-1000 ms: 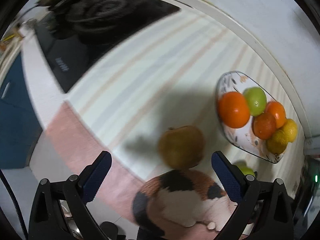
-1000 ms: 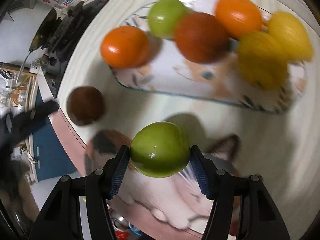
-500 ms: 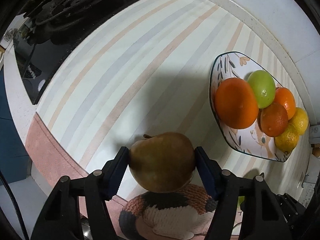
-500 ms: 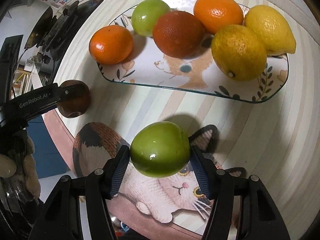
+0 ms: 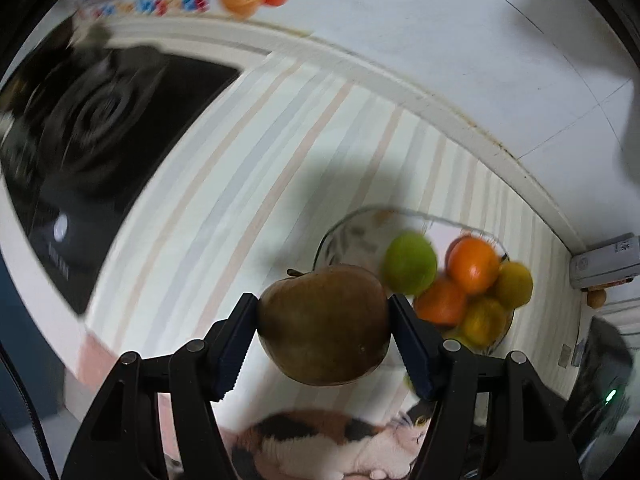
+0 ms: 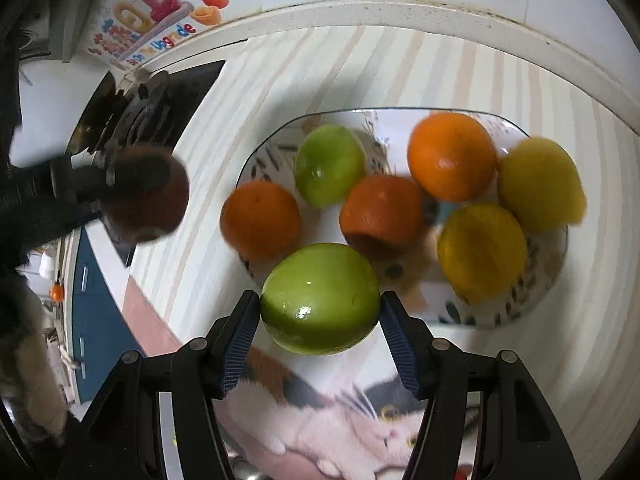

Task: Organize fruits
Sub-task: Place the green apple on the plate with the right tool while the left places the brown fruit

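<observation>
At far left of the right wrist view, a black gas stove (image 6: pixel 160 92) sits on the striped tabletop (image 6: pixel 320 68). Beside it, the left hand-held gripper (image 5: pixel 323 322) is closed on a round brown pear-like fruit with a short stem (image 5: pixel 324 324), its blue pads pressed against both sides, the fruit held in the air above the tabletop, just left of the plate. From the right wrist view this fruit (image 6: pixel 144 196) appears blurred.

In the middle lies a rounded-square ceramic plate with a leaf and animal pattern (image 6: pixel 540 304). It holds, from left to right, an orange (image 6: pixel 260 220), a green round fruit (image 6: pixel 330 166), a darker reddish orange (image 6: pixel 382 214), a bright orange (image 6: pixel 452 156), a yellow lemon (image 6: pixel 482 252) and a second lemon (image 6: pixel 540 184).

The right hand-held gripper (image 6: pixel 320 320) is closed on a glossy green apple-like fruit (image 6: pixel 320 298), held over the plate's near edge. Below it lies a pink mat with a calico cat picture (image 6: pixel 340 432).
</observation>
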The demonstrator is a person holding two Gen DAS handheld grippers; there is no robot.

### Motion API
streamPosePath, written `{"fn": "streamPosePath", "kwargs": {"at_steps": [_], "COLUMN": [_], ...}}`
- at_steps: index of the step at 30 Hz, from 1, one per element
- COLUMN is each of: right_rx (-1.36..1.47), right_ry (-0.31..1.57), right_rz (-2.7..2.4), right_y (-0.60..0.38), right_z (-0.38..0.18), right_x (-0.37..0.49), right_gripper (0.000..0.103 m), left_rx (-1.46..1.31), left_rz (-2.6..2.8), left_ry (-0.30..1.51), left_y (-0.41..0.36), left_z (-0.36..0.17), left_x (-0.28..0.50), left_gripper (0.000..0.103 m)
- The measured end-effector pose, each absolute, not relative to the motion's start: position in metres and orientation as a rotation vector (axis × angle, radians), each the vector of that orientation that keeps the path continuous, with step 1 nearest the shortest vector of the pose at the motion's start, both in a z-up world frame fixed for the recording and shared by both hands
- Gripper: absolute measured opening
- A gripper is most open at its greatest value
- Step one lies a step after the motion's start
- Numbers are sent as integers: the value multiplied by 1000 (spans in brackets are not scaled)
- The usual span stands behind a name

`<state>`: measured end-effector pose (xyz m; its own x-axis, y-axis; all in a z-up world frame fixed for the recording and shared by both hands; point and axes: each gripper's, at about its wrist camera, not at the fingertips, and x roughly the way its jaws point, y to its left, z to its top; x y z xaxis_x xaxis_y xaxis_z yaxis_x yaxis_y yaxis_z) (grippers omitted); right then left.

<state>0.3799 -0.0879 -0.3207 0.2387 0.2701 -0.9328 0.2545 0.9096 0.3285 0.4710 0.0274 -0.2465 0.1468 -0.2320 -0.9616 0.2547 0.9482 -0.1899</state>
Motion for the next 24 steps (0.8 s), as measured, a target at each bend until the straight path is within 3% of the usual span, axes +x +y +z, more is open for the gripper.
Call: {"fn": "streamPosePath", "kwargs": {"at_steps": [12,17,19,20,22,23,24], "right_rx": [512,574,605,616,614,617,624], "right_ry": [1349,1356,1359,1359,1339,1332,1329], "right_rz": [-41,-57,-48,-50,-57,-56,-54], "right_y": [-82,-89,-95,-100,-105,-109,-113], "right_z": [-348,-352,-350,-347,-339,-335,-330], "right_x": [395,389,385,383,379,377,375], "right_gripper": [64,65,69,80,84,84,84], "left_rx": [138,129,112,108,96,94,89], "left_rz": [-413,-398,-396,-395,-391,-390,-394], "left_ry": [1560,1589,1597,1595,1578,1570,1557], "left_y": [-24,-27,-25,-23,-20,-19,-17], "left_z": [-311,-316,-315,-314,-309,-307,-303], "left_x": [526,533,534,534,534,534,533], "left_gripper": [65,66,66,66,79,90,92]}}
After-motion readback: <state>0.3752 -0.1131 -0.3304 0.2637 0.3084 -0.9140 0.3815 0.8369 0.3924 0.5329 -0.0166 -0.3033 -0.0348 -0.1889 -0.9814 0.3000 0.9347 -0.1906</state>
